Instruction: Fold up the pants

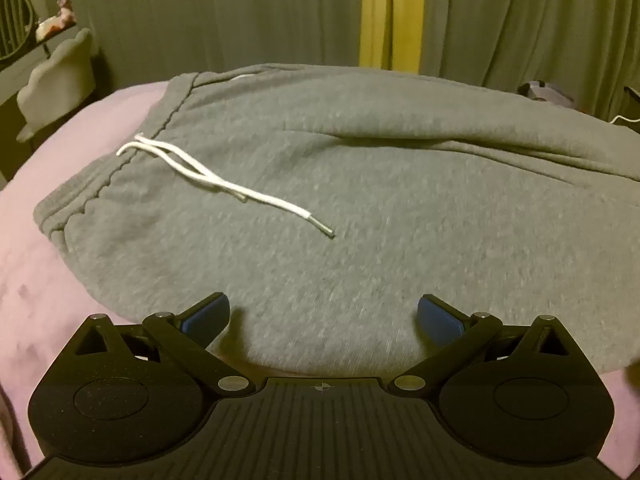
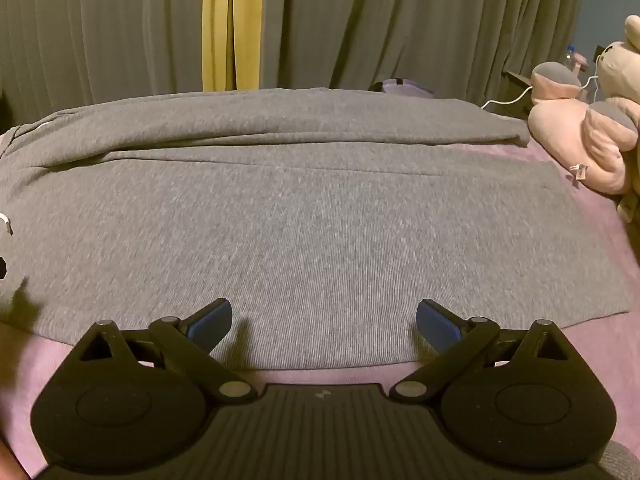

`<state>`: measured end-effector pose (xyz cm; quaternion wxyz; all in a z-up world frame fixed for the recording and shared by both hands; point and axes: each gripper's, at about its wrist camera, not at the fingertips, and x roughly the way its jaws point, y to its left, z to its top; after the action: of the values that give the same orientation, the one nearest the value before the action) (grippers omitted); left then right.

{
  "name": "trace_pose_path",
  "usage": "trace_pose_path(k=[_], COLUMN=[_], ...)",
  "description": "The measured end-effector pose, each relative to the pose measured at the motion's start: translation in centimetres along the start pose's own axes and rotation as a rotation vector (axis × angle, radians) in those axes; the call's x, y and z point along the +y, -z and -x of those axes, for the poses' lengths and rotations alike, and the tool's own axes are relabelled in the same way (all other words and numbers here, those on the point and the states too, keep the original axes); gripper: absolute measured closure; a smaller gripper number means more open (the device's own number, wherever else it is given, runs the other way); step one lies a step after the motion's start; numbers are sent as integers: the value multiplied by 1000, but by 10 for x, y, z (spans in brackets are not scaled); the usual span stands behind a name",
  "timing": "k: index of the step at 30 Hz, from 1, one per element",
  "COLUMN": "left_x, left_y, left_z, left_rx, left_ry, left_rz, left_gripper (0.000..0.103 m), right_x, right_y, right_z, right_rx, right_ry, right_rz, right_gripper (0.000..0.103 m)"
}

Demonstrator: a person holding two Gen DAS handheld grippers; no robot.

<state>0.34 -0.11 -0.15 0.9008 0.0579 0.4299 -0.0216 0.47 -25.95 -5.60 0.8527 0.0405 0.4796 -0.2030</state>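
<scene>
We see the grey pants [image 1: 360, 208] laid out flat on the pink bed cover [image 1: 36, 280], spread across most of what lies ahead of both tools. Waistband [image 1: 100, 184] sits ahead and to the left of the left gripper [image 1: 323, 316]. White drawstring [image 1: 208, 176] runs from the waistband back toward us, its tipped end lying on the grey fabric just ahead of the left tool. One leg lies partly over the other; the overlap makes a long ridge ahead and to the right of the left tool.

From the right wrist view, the leg section fills the space ahead of the right gripper [image 2: 324, 318]. Leg ends lie ahead and to its right; the far one stops just short of the pink plush toy [image 2: 592, 128], the near hem is a straight edge on the pink cover. Fold line runs left to right well ahead of the fingers.

Left tool: jaws spread wide, nothing between the blue pads [image 1: 208, 316], which sit over the near edge of the pants. We cannot tell if they touch the fabric.

Right tool: same, wide apart and holding nothing, blue pads [image 2: 212, 320] over the near edge.

Beyond the bed: grey-green curtains [image 1: 240, 16] with a yellow strip [image 1: 390, 12] straight ahead. A pale chair [image 1: 60, 80] is far left of the left tool. A white cable [image 2: 508, 100] is far right of the right tool, near the plush.
</scene>
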Motion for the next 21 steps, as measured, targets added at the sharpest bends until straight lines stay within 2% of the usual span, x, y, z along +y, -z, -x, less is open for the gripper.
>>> trace_pose_path(k=[2,3,21], left_x=[4,2,-3], left_y=[-2,2,5], left_z=[-2,2,1], left_rx=[-2,-19,-18], left_ry=[24,22,26], left_rz=[18,9,6], left_gripper=[0,0,0], right_x=[0,0,0], right_y=[0,0,1], right_z=[0,0,-2], right_rx=[3,2,7], right_ry=[2,2,5], right_rz=[2,2,5], right_gripper=[4,4,4])
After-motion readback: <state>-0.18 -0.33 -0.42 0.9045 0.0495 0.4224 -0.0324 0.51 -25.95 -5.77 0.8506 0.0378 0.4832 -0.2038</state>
